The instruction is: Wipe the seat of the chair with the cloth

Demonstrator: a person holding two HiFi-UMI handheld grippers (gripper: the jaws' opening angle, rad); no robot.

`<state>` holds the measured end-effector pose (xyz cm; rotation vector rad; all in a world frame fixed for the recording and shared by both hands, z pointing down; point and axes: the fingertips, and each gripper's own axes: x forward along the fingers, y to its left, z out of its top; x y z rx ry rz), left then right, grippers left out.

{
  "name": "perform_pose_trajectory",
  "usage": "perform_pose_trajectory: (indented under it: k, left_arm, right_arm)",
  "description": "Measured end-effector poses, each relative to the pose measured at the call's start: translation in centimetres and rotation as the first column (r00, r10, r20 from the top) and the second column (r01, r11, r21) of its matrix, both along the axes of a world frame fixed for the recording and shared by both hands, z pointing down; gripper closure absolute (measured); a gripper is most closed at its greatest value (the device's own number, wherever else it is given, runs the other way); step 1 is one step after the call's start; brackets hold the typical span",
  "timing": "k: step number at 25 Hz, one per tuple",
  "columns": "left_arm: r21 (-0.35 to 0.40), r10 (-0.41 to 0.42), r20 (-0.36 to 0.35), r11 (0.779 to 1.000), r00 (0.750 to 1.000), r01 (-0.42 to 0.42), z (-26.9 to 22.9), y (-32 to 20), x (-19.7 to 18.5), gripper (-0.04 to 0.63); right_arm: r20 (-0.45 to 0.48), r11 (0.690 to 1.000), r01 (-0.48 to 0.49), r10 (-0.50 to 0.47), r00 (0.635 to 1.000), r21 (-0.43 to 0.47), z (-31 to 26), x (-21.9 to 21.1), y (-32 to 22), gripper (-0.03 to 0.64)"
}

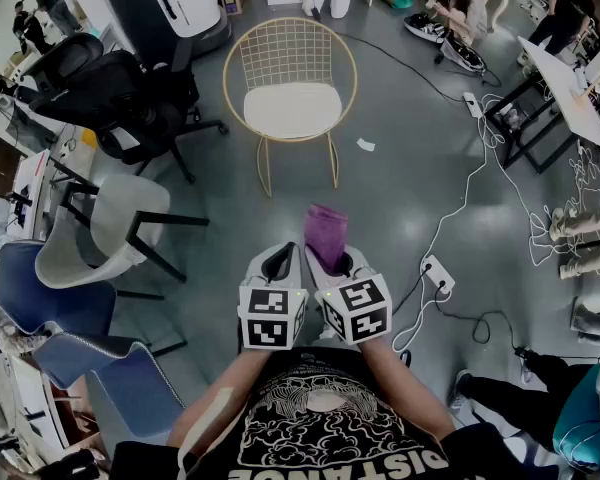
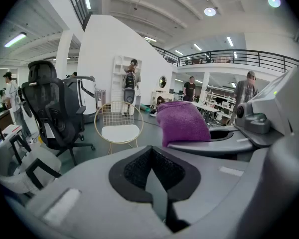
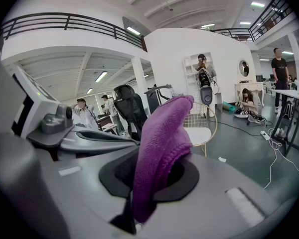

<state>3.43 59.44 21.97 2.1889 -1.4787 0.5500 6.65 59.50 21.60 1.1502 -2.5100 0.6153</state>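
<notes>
A gold wire chair (image 1: 290, 88) with a white seat cushion (image 1: 291, 109) stands on the grey floor ahead of me, well beyond both grippers. It also shows small in the left gripper view as the chair (image 2: 118, 126) and partly behind the cloth in the right gripper view (image 3: 204, 126). My right gripper (image 1: 330, 260) is shut on a purple cloth (image 1: 326, 236), which sticks up from its jaws (image 3: 159, 153). My left gripper (image 1: 278, 263) sits close beside it, shut with nothing in it (image 2: 150, 176). The purple cloth (image 2: 182, 123) shows to its right.
Black office chairs (image 1: 120, 93) stand left of the gold chair; grey and blue chairs (image 1: 90, 268) are nearer at the left. Cables and a power strip (image 1: 438, 273) lie on the floor at the right. A table (image 1: 570, 93) and people are at the far right.
</notes>
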Motion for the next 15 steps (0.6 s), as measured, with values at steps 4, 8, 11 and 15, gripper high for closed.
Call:
perform_pose_trajectory:
  k: [4,8,11,15]
  left_arm:
    - [-0.002,-0.002,0.0,1.0,1.0,0.002,0.2,-0.5,1.3,0.603]
    - [-0.019,-0.012,-0.001,1.0,1.0,0.012,1.0,-1.2,2.4,0.603]
    - [-0.028,-0.023,0.0,0.999,1.0,0.023,1.6,-1.9,3.4,0.603]
    - [-0.024,-0.039,0.01,0.999,0.999,0.039,1.8,-3.2,4.8,0.601]
  right_arm:
    - [0.009,1.0,0.007,-0.007,1.0,-0.003,0.2,1.1,-0.4,0.557]
    - [0.016,1.0,0.013,-0.013,1.0,-0.019,0.8,2.4,-1.2,0.555]
    - [0.021,0.999,0.026,-0.025,0.999,-0.028,1.3,3.5,-1.7,0.555]
    - [0.034,0.998,0.05,-0.049,0.998,-0.03,1.5,4.8,-3.1,0.555]
